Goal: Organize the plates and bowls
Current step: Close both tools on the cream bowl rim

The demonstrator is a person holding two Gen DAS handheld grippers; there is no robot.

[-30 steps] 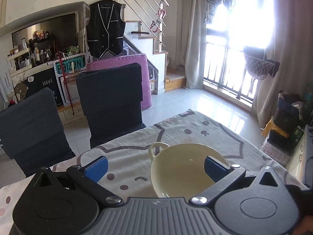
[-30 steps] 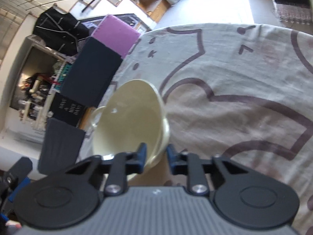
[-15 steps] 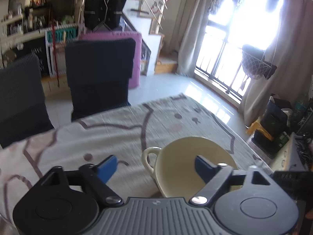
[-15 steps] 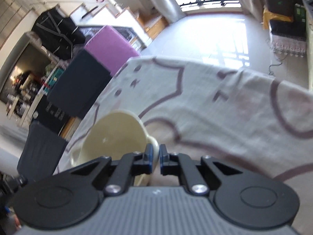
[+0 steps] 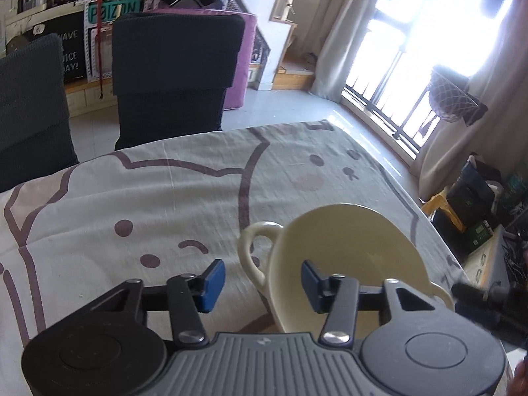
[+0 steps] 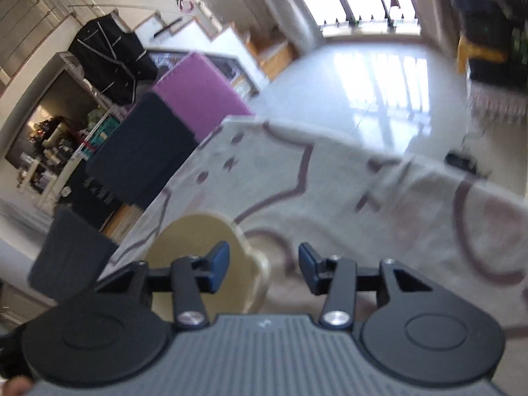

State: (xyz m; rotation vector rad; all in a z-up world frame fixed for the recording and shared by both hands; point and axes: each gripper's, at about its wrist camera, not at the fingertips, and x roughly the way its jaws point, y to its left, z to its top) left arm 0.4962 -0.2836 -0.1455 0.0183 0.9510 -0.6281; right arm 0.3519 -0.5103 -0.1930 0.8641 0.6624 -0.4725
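- Your left claw [image 5: 260, 280] is closing around the near handle [image 5: 252, 250] of the cream bowl [image 5: 346, 247], pads not yet pressing.
- Your right claw [image 6: 263, 265] is opening, the bowl's far handle in its gap, untouched.
- The bowl sits on the desk [image 5: 132, 204].

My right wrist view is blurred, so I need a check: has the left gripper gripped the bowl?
Observer: Not yet. The left gripper straddles the bowl wall beside a handle. One finger is inside, one outside, the jaws are closing and the pads are not touching.
Operator: Anything inside the bowl?
Observer: Nothing, the left view shows it empty.
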